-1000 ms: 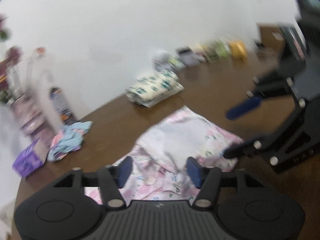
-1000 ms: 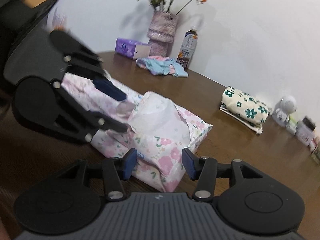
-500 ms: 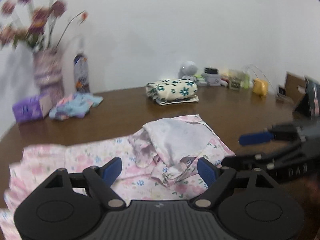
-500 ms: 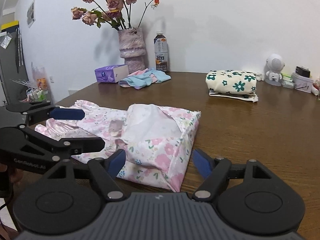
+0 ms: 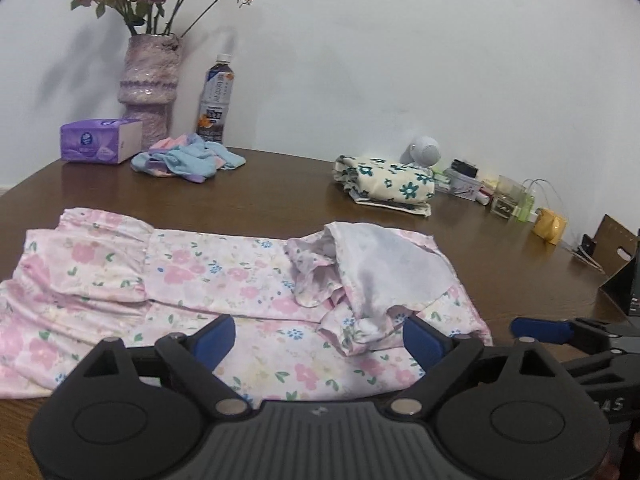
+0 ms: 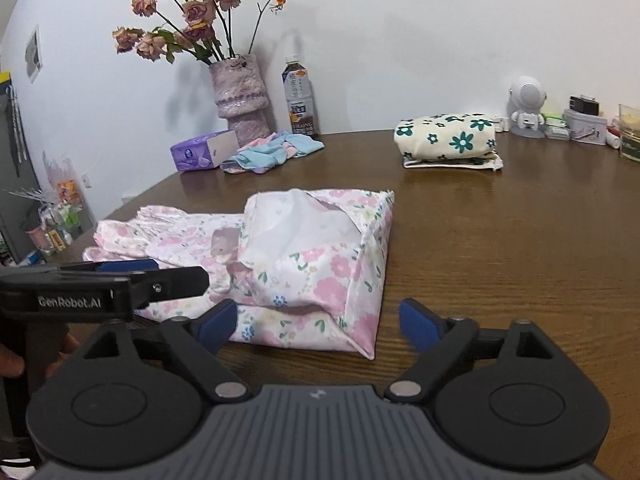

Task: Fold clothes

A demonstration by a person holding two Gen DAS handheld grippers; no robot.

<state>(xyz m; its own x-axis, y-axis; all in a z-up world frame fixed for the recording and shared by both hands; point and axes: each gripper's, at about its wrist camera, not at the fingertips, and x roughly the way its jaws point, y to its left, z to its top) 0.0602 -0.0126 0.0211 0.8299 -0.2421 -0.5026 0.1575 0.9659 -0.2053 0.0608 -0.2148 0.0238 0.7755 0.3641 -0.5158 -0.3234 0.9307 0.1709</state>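
A pale pink floral-print garment [image 5: 224, 280] lies spread across the near part of the dark brown wooden table [image 5: 280, 196], its right end folded over so that the plain whitish lining [image 5: 392, 264] faces up in a loose, bunched flap. The left gripper [image 5: 320, 338] hovers over the garment's near edge with its blue-padded fingers spread wide, grasping nothing. The right gripper [image 6: 316, 322] sits at the folded end of the same garment [image 6: 312, 276], likewise spread apart and empty; its left pad looks close to the cloth, though whether it touches is hard to tell from this angle. In the right wrist view the left gripper [image 6: 160, 276] reaches in from the left, level with the cloth.

Farther back on the table, well apart from the pink garment, rests a folded cream bundle with teal flowers [image 5: 388, 184]. Near the wall lie a crumpled light blue and pink cloth [image 5: 188, 160], a purple tissue box [image 5: 100, 140], a mauve textured vase of dried roses [image 5: 150, 80] and a plastic drink bottle [image 5: 216, 100]. A small white astronaut-shaped figure [image 6: 527, 106] stands at the right beside some small containers.
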